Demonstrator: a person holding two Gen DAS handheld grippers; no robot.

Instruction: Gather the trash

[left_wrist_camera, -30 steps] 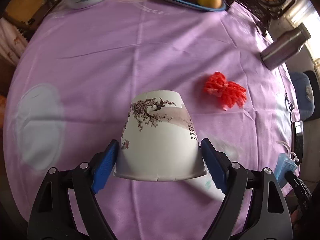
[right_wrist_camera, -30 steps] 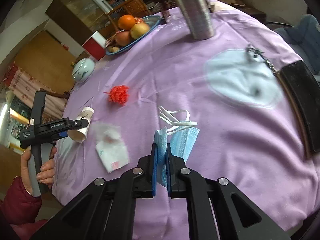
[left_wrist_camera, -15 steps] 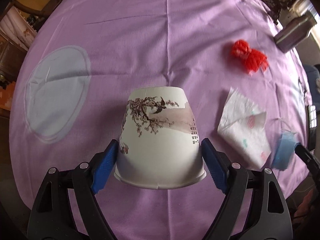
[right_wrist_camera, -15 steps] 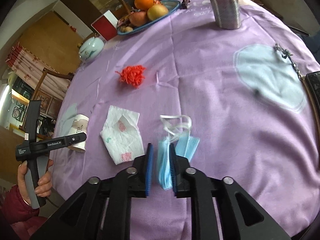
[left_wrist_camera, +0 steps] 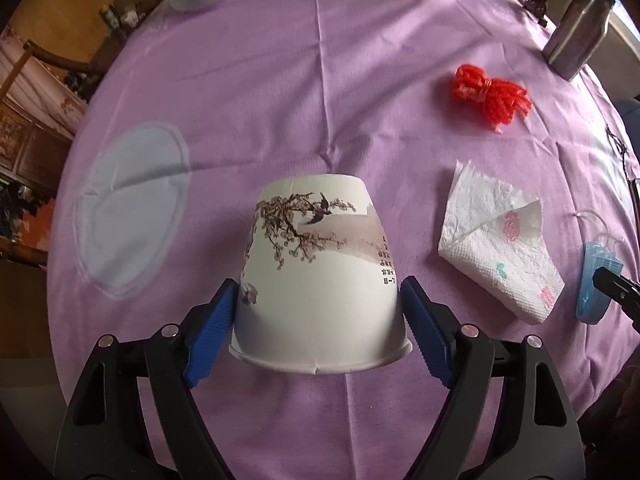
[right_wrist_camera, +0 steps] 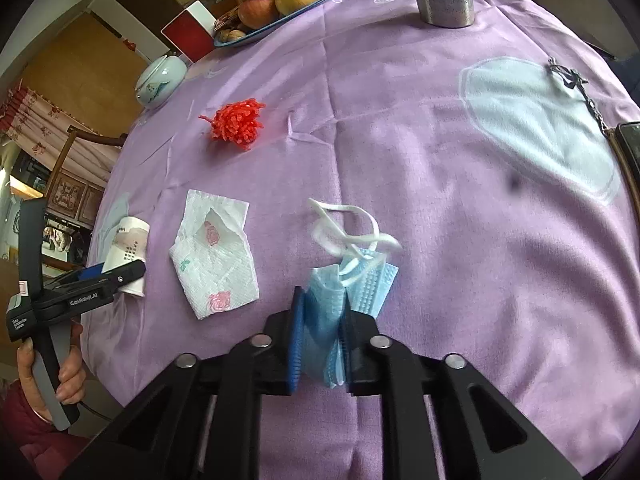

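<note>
A tapered, smooth paper cup (left_wrist_camera: 320,280) w/ blossom print is clamped rim-first between the wide-spread ribbed pads of the left gripper (left_wrist_camera: 320,328). A pleated blue face mask (right_wrist_camera: 340,304) sits between the right gripper (right_wrist_camera: 320,340) jaws, which are closing. An embossed napkin (left_wrist_camera: 500,240), hidden under the cup a sec ago, is now seen right of the left gripper.
</note>
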